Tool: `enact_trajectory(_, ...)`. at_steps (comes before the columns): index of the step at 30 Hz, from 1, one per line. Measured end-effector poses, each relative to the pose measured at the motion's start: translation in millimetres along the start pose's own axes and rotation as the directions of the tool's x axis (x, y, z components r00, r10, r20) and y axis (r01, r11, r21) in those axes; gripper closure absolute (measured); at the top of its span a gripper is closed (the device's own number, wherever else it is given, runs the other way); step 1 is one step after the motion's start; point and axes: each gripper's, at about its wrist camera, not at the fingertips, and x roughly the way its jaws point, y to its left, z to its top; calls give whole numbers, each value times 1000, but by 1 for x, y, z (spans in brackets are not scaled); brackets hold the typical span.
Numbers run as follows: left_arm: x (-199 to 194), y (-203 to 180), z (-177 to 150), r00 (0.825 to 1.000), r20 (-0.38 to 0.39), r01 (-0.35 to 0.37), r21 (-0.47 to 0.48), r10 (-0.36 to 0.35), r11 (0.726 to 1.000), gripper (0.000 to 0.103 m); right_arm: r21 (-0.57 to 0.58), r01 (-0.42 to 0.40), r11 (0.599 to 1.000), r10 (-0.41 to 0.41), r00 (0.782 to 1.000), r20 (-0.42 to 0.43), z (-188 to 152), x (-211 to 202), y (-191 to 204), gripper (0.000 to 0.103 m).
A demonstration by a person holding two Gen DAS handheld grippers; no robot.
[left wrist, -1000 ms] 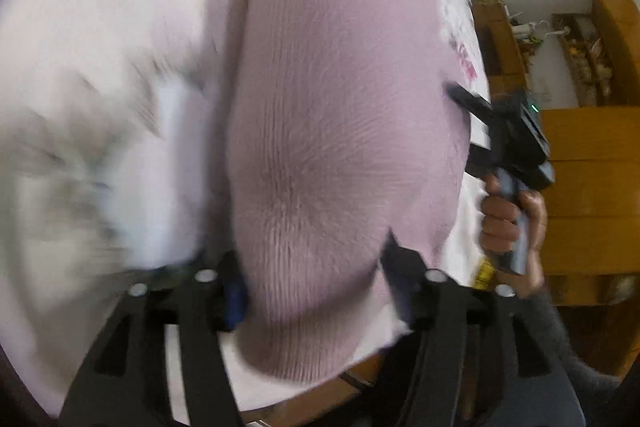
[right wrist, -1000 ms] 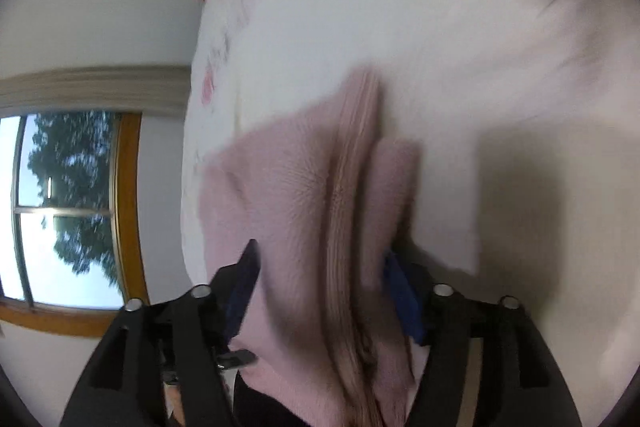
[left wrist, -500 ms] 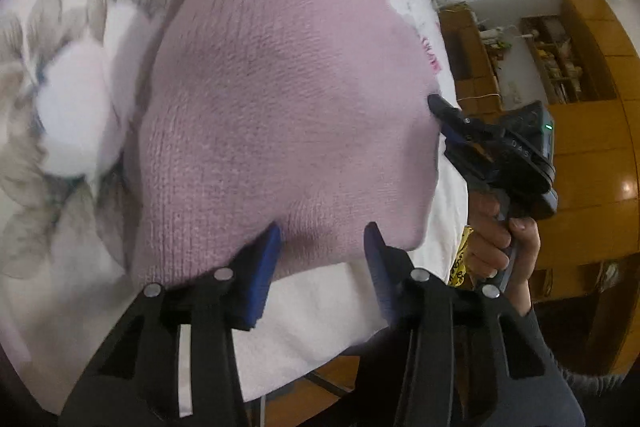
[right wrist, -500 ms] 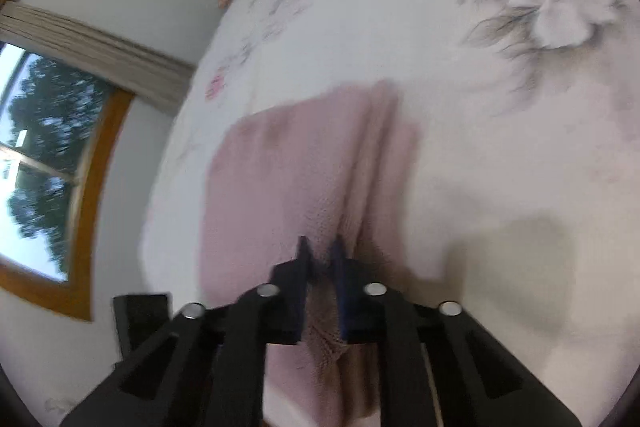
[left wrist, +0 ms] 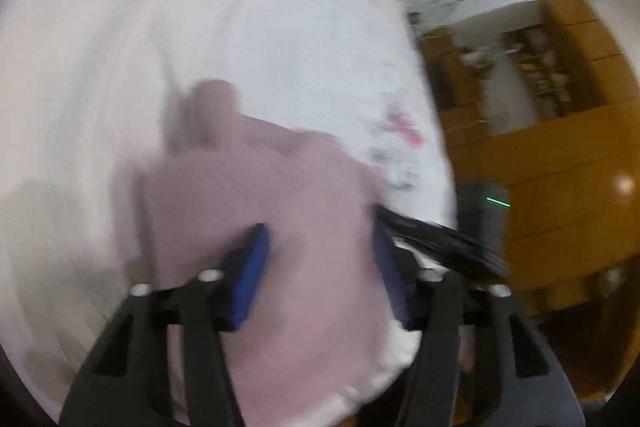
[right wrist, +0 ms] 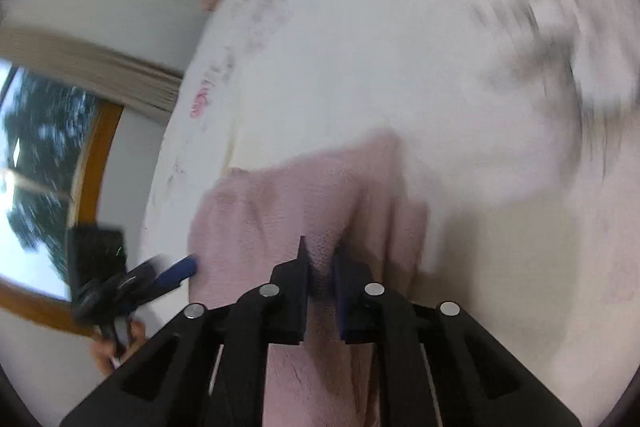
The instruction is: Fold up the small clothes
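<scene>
Pink knit garment [left wrist: 256,195] spread on floral bedsheet [left wrist: 280,27]; soft, light, floppy, best taken by an edge. Left gripper [left wrist: 320,259] spread wide, holding nothing. Right gripper [right wrist: 320,259] pinching a raised fold.

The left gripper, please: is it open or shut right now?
Open: the left gripper's blue pads stand wide apart over the pink sweater.

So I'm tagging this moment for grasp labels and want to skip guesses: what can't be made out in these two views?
- Left wrist view: motion blur hides whether the left gripper, jaws apart over the pink knit garment, touches it.
- Same view: the right gripper is a dark smear.
- Right wrist view: the right gripper pinches a fold, but the garment's near end is hidden behind the fingers.
- Bedsheet print is smeared.
</scene>
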Motion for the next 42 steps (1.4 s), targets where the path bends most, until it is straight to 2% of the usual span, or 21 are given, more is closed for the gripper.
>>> enact_trajectory(2, 7, 15, 1, 999, 6, 36, -47, -35, 998, 90, -47, 30, 998, -28, 999, 45, -4, 2, 4, 93)
enact_trajectory(4, 3, 22, -5, 999, 8, 53, -47, -52, 997, 92, 11, 100, 995, -100, 995, -12, -6, 29, -18, 90)
enact_trajectory(6, -6, 17, -6, 999, 11, 49, -36, -49, 998, 87, 68, 61, 996, -60, 998, -30, -5, 36, -29, 87)
enact_trajectory(8, -23, 5, -9, 996, 37, 82, 1, -82, 997, 82, 46, 59, 997, -58, 998, -20, -4, 25, -22, 78)
enact_trajectory(11, -42, -22, -25, 987, 32, 154, 91, -158, 984, 80, -12, 45, 999, -44, 997, 61, -14, -8, 5, 77)
enact_trajectory(14, -21, -19, -34, 999, -37, 42, 125, -37, 991, 80, -86, 21, 996, -23, 1000, -21, -36, -8, 15, 79)
enact_trajectory(15, -7, -10, -36, 996, -66, -49, 134, 58, 990, 90, -95, 36, 995, -41, 998, -56, -42, -6, 7, 84)
enact_trajectory(17, 3, 1, -37, 990, -72, -109, 156, 121, 982, 102, -125, 117, 985, -128, 989, -80, -44, 5, -7, 103)
enact_trajectory(19, -8, 0, -36, 993, -62, -90, 116, 98, 989, 103, -89, 125, 988, -132, 988, -78, -39, 0, -13, 103)
enact_trajectory(21, -33, -11, -48, 999, -29, -38, 144, 42, 989, 84, -112, 110, 988, -118, 991, -66, -41, -13, 4, 98)
enact_trajectory(23, -46, -28, -63, 999, -29, -17, 203, 23, 979, 83, -176, 75, 982, -88, 994, -65, -56, -29, 24, 98)
enact_trajectory(24, -44, -30, -66, 998, -35, -34, 217, 43, 976, 82, -204, 77, 976, -95, 992, -82, -63, -30, 28, 98)
enact_trajectory(25, -35, -26, -71, 992, -50, -99, 227, 113, 969, 81, -233, 103, 967, -129, 987, -98, -70, -25, 32, 98)
enact_trajectory(27, -17, -13, -73, 976, -64, -184, 251, 206, 950, 101, -273, 191, 943, -232, 965, -123, -78, -4, 22, 103)
enact_trajectory(30, -18, -13, -71, 979, -53, -182, 205, 197, 962, 103, -237, 202, 950, -237, 963, -128, -78, 0, 16, 103)
enact_trajectory(32, -37, -23, -76, 988, -35, -142, 222, 153, 965, 91, -245, 199, 949, -231, 967, -110, -82, -15, 29, 98)
enact_trajectory(35, -53, -36, -98, 994, -22, -102, 239, 110, 966, 86, -281, 183, 942, -217, 972, -94, -101, -36, 46, 98)
enact_trajectory(36, -50, -31, -108, 991, -36, -121, 226, 133, 967, 85, -300, 195, 934, -235, 967, -101, -111, -33, 48, 98)
enact_trajectory(38, -25, -10, -127, 965, -87, -225, 210, 247, 951, 83, -327, 253, 910, -311, 940, -138, -125, -15, 41, 98)
enact_trajectory(40, -7, -1, -132, 958, -115, -239, 189, 263, 952, 84, -345, 296, 891, -366, 918, -156, -134, 8, 36, 103)
enact_trajectory(42, -14, -7, -133, 961, -80, -248, 181, 266, 952, 78, -316, 300, 900, -359, 921, -148, -135, 5, 35, 102)
